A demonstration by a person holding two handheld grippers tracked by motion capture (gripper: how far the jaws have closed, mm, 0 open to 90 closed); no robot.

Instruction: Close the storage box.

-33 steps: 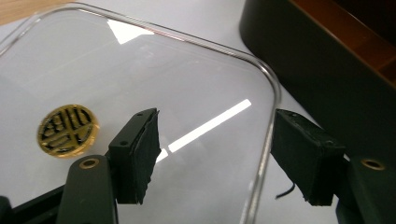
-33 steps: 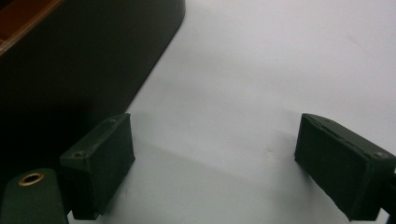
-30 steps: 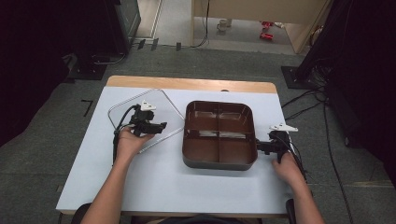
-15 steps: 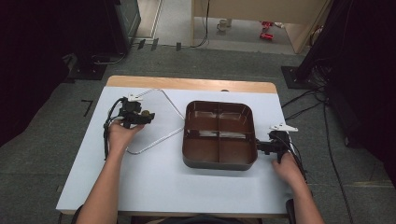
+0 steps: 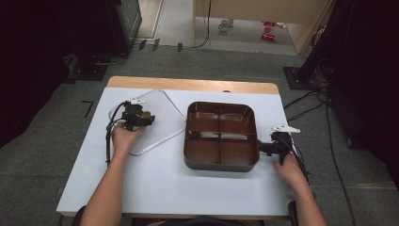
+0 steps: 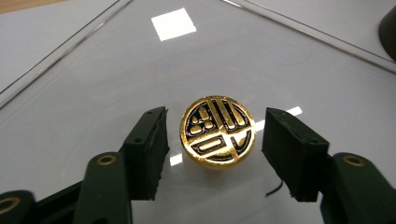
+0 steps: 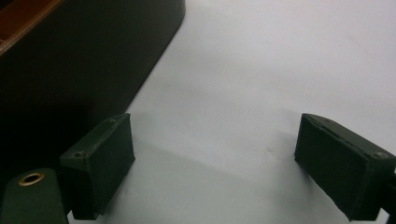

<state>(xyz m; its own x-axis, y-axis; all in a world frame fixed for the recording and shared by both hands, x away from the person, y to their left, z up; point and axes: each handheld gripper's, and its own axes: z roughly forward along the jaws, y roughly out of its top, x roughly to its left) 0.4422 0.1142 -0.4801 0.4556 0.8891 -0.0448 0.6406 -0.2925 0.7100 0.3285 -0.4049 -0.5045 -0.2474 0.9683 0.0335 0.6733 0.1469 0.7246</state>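
Since the earlier frames, the left gripper (image 5: 149, 118) has moved toward the far left part of the desk (image 5: 155, 183) and is now sitting over the clear lid (image 5: 160, 136), its jaws having just been closing. They are standing either side of the lid's round gold-and-black knob (image 6: 217, 134), a gap showing on both sides, so nothing is being grasped. Meanwhile the right gripper (image 5: 262, 147) is resting released just beside the brown divided tray (image 5: 221, 162), its jaws wide apart over bare desk.
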